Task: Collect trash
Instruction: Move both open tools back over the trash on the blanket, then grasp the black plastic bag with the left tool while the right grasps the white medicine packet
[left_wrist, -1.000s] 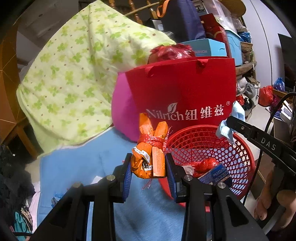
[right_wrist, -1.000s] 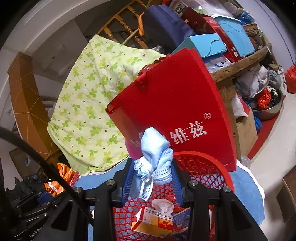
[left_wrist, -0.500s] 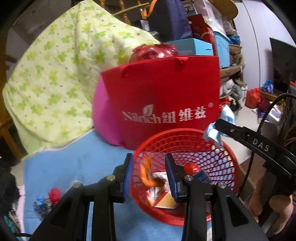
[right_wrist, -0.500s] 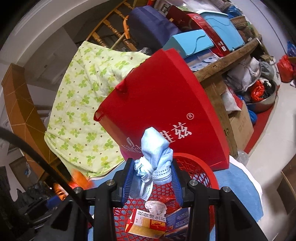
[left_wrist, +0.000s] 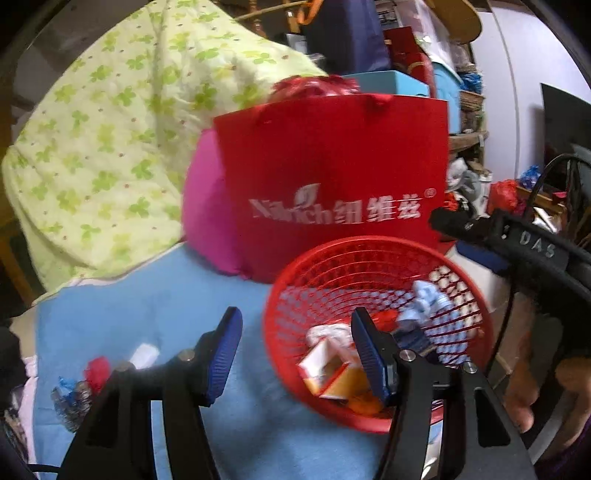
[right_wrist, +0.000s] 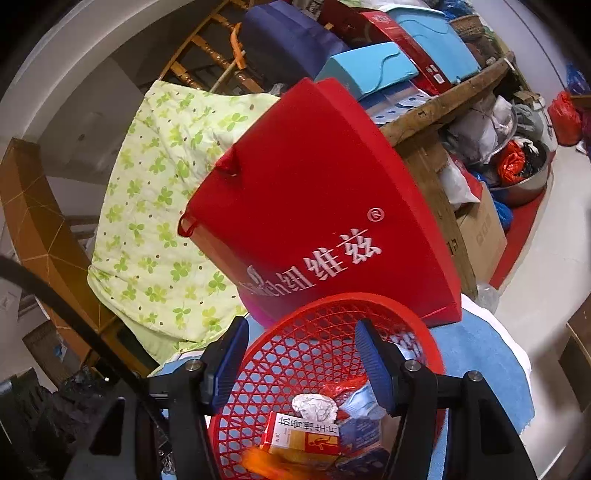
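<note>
1. Green clover-print quilt – largest item, draped at rear L, behind the blue cloth covering the work surface.
2. Red paper bag w/ white lettering – upright on blue cloth, directly behind basket; magenta cushion touching its L side. Stacked boxes and bags on shelf behind; not itemised.
3. Red mesh basket – on blue cloth, just in front of bag. Rim sits partly beneath R claw in R wrist view.
4. Trash inside basket: orange/white carton w/ Chinese text, lying flat; light-blue cloth wad against far-R wall; crumpled white tissue near carton; red wrapper just behind tissue; orange blurred item at near edge, too smeared to ID.
5. Left gripper – jaws wide apart, nothing between the pads. R finger overlaps basket's near-L rim in view; L finger over blue cloth.
6. Right gripper – jaws wide apart, nothing held, positioned above basket mouth.
7. Loose trash outside basket: red scrap, blue/silver foil wrapper, small white piece – all on blue cloth at near L, well apart from basket.
</note>
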